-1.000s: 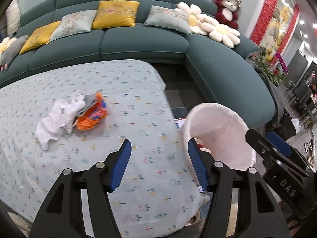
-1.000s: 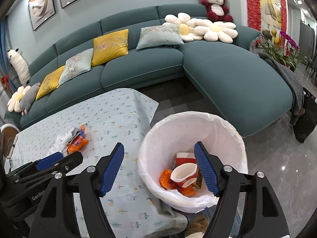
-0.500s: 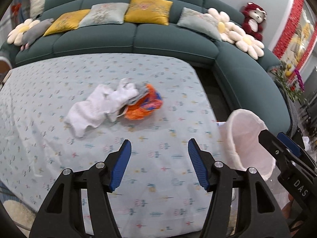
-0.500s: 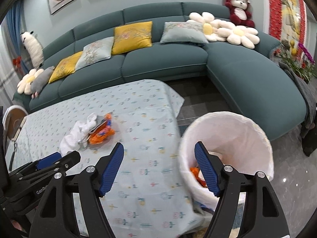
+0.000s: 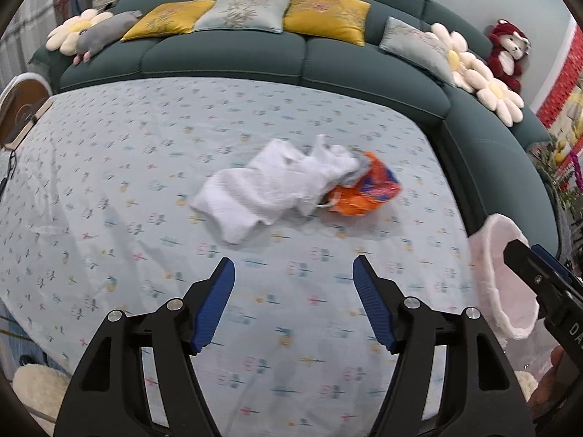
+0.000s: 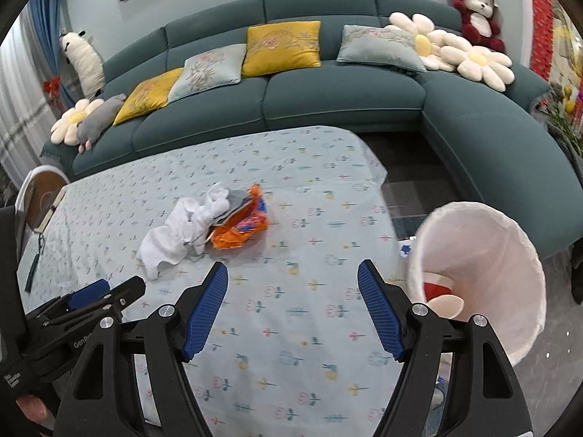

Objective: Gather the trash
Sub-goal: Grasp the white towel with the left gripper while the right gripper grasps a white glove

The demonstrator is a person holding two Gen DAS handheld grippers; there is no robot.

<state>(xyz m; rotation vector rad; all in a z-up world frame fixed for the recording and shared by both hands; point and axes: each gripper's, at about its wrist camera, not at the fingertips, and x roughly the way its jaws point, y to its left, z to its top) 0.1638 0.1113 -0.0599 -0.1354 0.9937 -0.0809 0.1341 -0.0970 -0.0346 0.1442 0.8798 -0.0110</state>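
A crumpled white cloth (image 5: 269, 189) (image 6: 178, 233) lies in the middle of the table, with an orange and blue wrapper (image 5: 368, 189) (image 6: 244, 225) tucked against its right side. My left gripper (image 5: 293, 291) hangs over the table short of this pile, its jaws opening with nothing between them. My right gripper (image 6: 293, 295) is open and empty over the table's right part. A white-lined trash bin (image 6: 481, 273) (image 5: 506, 276) stands just off the table's right edge, with a red and white paper cup (image 6: 442, 296) inside.
The table wears a light blue patterned tablecloth (image 5: 145, 167) (image 6: 309, 189). A teal sectional sofa (image 6: 346, 87) with cushions and plush toys wraps around the far side and the right. A round wooden object (image 5: 18, 109) and a dark cord sit at the table's left edge.
Both views have swung left, from the bin toward the middle of the table. The cloth and wrapper pile now sits ahead of the left gripper, whose jaws stand a little wider. The bin has slid to the right.
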